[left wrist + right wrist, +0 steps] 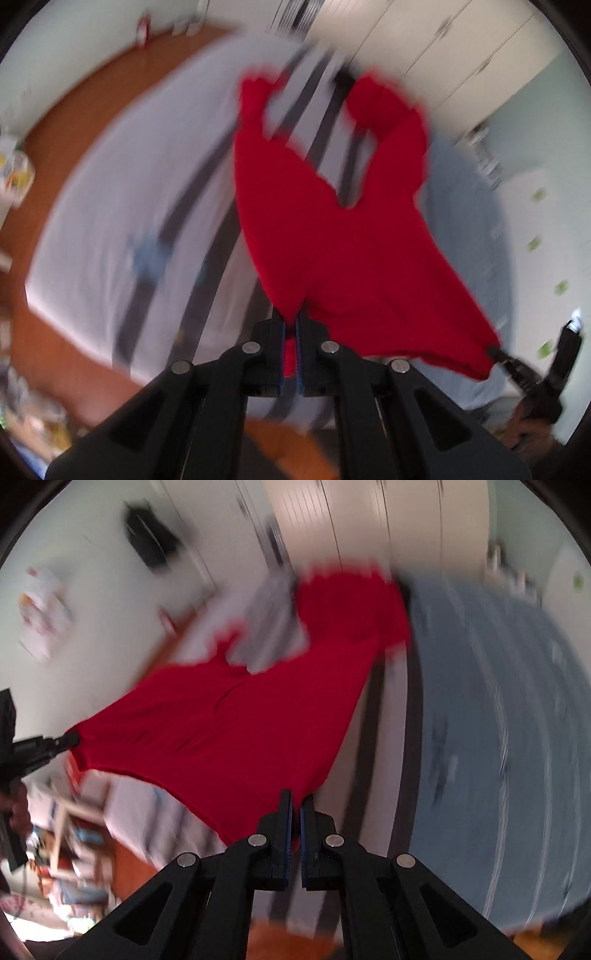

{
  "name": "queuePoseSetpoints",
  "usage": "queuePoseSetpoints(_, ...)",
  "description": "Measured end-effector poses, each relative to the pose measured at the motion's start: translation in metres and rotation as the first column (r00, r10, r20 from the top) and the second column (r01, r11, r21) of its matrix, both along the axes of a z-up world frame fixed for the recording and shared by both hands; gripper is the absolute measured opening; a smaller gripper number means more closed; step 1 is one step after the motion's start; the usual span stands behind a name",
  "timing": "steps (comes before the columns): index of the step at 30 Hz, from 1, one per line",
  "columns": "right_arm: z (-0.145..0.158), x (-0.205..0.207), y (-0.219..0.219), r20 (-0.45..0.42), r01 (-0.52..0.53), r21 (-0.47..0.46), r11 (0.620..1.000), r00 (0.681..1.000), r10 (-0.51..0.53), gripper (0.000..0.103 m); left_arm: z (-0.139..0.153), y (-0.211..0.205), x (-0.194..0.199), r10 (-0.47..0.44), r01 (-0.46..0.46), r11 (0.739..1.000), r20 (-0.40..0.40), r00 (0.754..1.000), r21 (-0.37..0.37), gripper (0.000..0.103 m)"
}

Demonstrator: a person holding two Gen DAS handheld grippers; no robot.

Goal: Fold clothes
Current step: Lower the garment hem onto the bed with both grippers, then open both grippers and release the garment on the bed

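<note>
Red garment (332, 229) stretched btwn both grippers – legs pointing away, over bed (110, 221).

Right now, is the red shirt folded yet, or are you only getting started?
Only getting started. Done: the left gripper and the right gripper have each pinched a corner of the red shirt. In hand: the shirt is stretched in the air between them, above the bed. Left: laying it flat and making every fold; no fold shows yet.

Red garments (332, 236): one
Grippers: two, the left gripper (291, 325) and the right gripper (296, 805)
Beds (110, 206): one
Wardrobes (461, 48): one
</note>
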State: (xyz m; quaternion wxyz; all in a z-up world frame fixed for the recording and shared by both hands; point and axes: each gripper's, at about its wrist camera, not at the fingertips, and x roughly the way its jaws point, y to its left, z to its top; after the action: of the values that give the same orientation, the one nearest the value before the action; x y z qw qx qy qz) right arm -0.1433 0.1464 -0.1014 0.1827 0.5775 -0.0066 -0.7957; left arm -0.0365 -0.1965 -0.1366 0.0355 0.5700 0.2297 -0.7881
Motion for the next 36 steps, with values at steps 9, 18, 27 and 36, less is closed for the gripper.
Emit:
queuePoseSetpoints(9, -0.189, 0.056, 0.004, 0.258, -0.229, 0.167, 0.959, 0.949, 0.181, 0.003, -0.164, 0.006, 0.063, -0.012, 0.006, 1.000, 0.213, 0.977, 0.028, 0.002)
queuePoseSetpoints(18, -0.246, 0.066, 0.009, 0.281, -0.266, 0.186, 0.946, 0.937, 0.208, 0.003, -0.209, 0.019, 0.080, -0.066, 0.063, 0.998, 0.264, 0.962, 0.019, 0.002)
queuePoseSetpoints(27, -0.253, 0.072, 0.013, 0.323, -0.365, 0.233, 0.901, 0.903, 0.283, 0.008, -0.192, 0.031, 0.091, -0.143, 0.135, 0.990, 0.277, 0.950, 0.050, 0.007)
queuePoseSetpoints(36, -0.190, 0.016, 0.012, 0.143, -0.316, 0.211, 0.925, 0.946, 0.290, 0.008, -0.149, -0.024, 0.038, -0.030, 0.030, 1.000, 0.133, 0.991, 0.006, 0.027)
